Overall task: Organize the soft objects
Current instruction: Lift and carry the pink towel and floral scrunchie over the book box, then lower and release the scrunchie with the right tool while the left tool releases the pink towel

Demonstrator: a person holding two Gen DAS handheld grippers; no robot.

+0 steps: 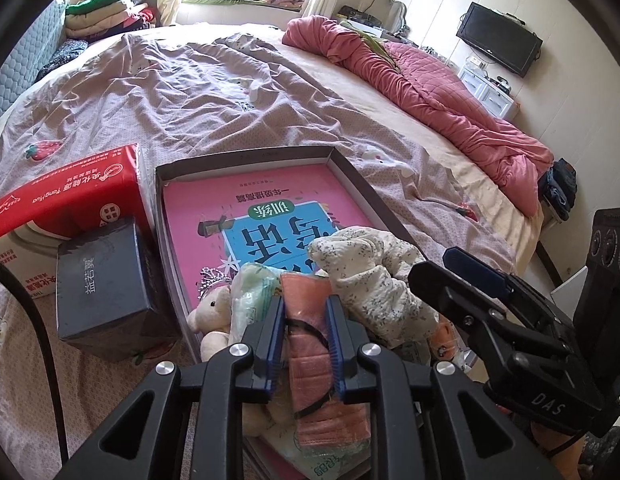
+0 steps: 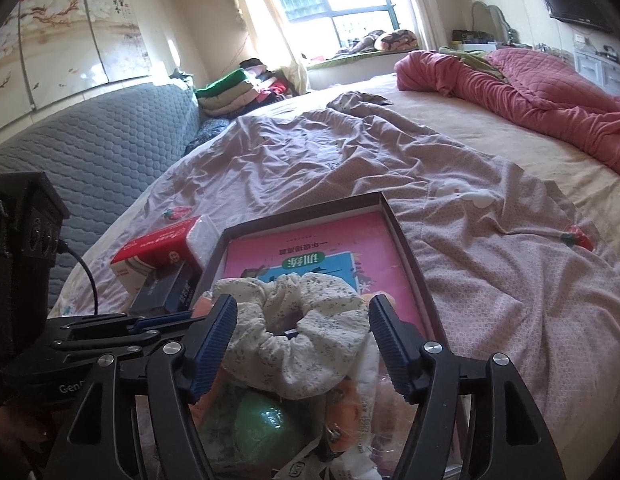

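My left gripper (image 1: 306, 308) is shut on an orange face mask (image 1: 313, 344) with a black ear loop, held over the near end of a shallow dark box (image 1: 246, 156). A pink workbook (image 1: 238, 204) lies flat in that box. A white floral scrunchie (image 2: 294, 332) rests on the pile of soft things at the box's near end. My right gripper (image 2: 302, 308) stands open around it, a blue pad on either side. The left wrist view shows the scrunchie (image 1: 365, 276) just right of the mask. A small white plush toy (image 1: 210, 308) lies to the left.
A red tissue pack (image 1: 70, 188) and a dark blue carton (image 1: 102, 280) sit left of the box on the wrinkled bedsheet (image 1: 190, 92). A green ball (image 2: 262, 424) and plastic packets lie under the scrunchie. A pink quilt (image 1: 429, 80) is bunched along the bed's right side.
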